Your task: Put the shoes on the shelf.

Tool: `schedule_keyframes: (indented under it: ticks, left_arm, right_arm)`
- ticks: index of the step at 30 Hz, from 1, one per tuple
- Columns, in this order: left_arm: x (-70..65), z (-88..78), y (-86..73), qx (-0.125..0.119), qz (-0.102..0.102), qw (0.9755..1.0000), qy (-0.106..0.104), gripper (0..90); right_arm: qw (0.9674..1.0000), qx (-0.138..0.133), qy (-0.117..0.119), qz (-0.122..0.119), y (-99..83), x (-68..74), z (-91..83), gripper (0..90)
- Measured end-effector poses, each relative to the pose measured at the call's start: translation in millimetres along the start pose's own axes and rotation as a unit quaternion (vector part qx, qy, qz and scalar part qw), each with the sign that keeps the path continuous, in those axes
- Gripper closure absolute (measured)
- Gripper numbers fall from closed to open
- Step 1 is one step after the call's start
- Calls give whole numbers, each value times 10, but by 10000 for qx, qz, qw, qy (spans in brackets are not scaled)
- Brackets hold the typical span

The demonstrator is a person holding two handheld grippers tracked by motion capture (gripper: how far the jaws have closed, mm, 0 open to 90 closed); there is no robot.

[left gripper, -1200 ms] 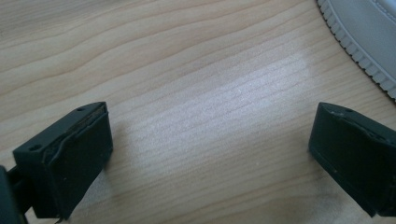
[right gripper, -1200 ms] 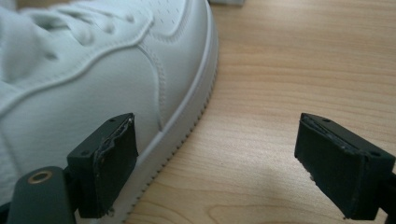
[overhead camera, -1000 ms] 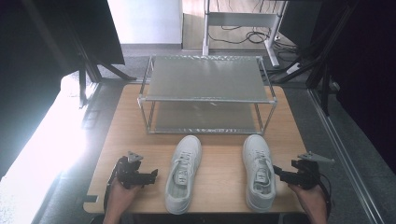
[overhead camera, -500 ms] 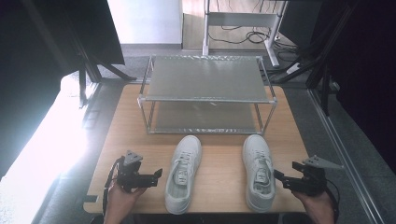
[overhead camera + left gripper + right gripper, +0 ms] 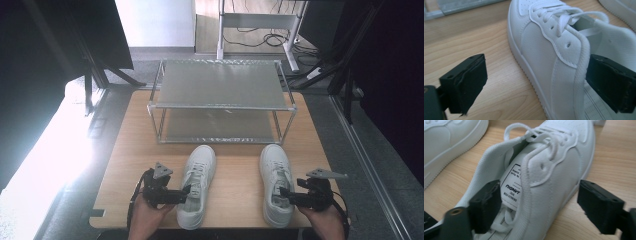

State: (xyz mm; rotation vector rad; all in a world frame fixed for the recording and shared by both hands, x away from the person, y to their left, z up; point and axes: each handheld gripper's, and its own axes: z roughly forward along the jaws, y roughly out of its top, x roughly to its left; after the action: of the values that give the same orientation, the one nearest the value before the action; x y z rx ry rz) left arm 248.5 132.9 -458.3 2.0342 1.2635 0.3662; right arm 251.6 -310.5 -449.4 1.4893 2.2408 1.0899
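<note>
Two white sneakers stand side by side on the wooden table (image 5: 129, 150), toes toward the rack. My left gripper (image 5: 185, 193) is open at the left shoe (image 5: 199, 175). In the left gripper view the gripper (image 5: 536, 82) straddles that shoe's (image 5: 541, 50) side wall, with one jaw over the table and the other inside the collar. My right gripper (image 5: 284, 195) is open at the right shoe (image 5: 274, 172). In the right gripper view the gripper (image 5: 541, 205) straddles that shoe's (image 5: 554, 177) outer wall, one jaw inside by the tongue label.
A two-tier metal shoe rack (image 5: 220, 92) with bare shelves stands behind the shoes at the table's far half. The other shoe (image 5: 449, 135) lies close beside the right one. Table edges are near both hands.
Both grippers have moved inward from beside the shoes, and their open jaws now sit over the side walls of the shoes. The shoes have not moved.
</note>
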Motion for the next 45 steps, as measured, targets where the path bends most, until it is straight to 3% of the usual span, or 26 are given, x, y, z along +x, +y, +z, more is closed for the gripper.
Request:
schedule_keyframes:
  ticks: [2,3,5,7,11,14,15,19,23,27,29,31,33,35,36,37,41,43,44,45]
  left_arm:
    - [-2,88,0,54,-36,9999,152,111]
    - [-2,88,0,54,-36,9999,152,140]
    - [4,132,2,90,-96,9997,204,146]
    - [0,161,2,124,-95,9996,256,150]
    - [13,173,1,125,-165,9996,205,197]
    - [-4,172,-1,143,-201,9997,74,288]
    - [-31,167,22,227,-150,9996,71,353]
    - [-75,172,67,373,-71,9993,29,453]
    - [-73,182,77,428,-123,9988,-200,571]
    - [-62,164,52,374,-189,9989,-205,651]
    - [-46,148,37,370,-114,9992,-115,732]
    - [0,134,14,313,-200,9992,-124,777]
    - [77,113,-10,263,-346,9987,-257,813]
    - [162,94,-39,194,-525,9976,-413,820]
    - [247,84,-80,74,-744,9954,-597,831]
    - [247,84,-80,74,-744,9954,-597,834]
    - [390,74,-150,-107,-1092,9897,-915,845]
    - [436,75,-171,-168,-1256,9865,-1033,848]
    - [469,76,-186,-230,-1421,9832,-1123,848]
    - [469,76,-186,-230,-1421,9832,-1123,848]
  right_arm:
    - [9997,7,-254,1,19,14,54,306]
    - [9997,7,-254,1,19,14,54,306]
    - [9988,-40,-495,50,37,12,66,390]
    - [9984,-35,-571,43,40,15,69,414]
    - [9977,56,-668,-4,41,45,105,511]
    - [9967,159,-792,-96,58,70,123,556]
    - [9951,288,-928,-167,71,76,143,590]
    - [9945,369,-966,-176,83,73,155,616]
    - [9944,396,-969,-136,76,70,147,670]
    - [9948,335,-963,-85,57,51,123,766]
    - [9947,272,-989,-34,39,10,94,815]
    - [9960,252,-848,109,30,-70,61,826]
    - [9978,233,-511,351,26,-206,24,828]
    - [9980,222,-423,419,25,-233,21,830]
    - [9982,218,-327,454,25,-266,15,832]
    - [9982,218,-327,454,25,-266,15,832]
    - [9976,148,-115,664,17,-335,4,835]
    - [9962,93,123,854,12,-392,0,836]
    - [9935,30,442,1048,8,-432,15,836]
    - [9935,30,442,1048,8,-432,15,836]
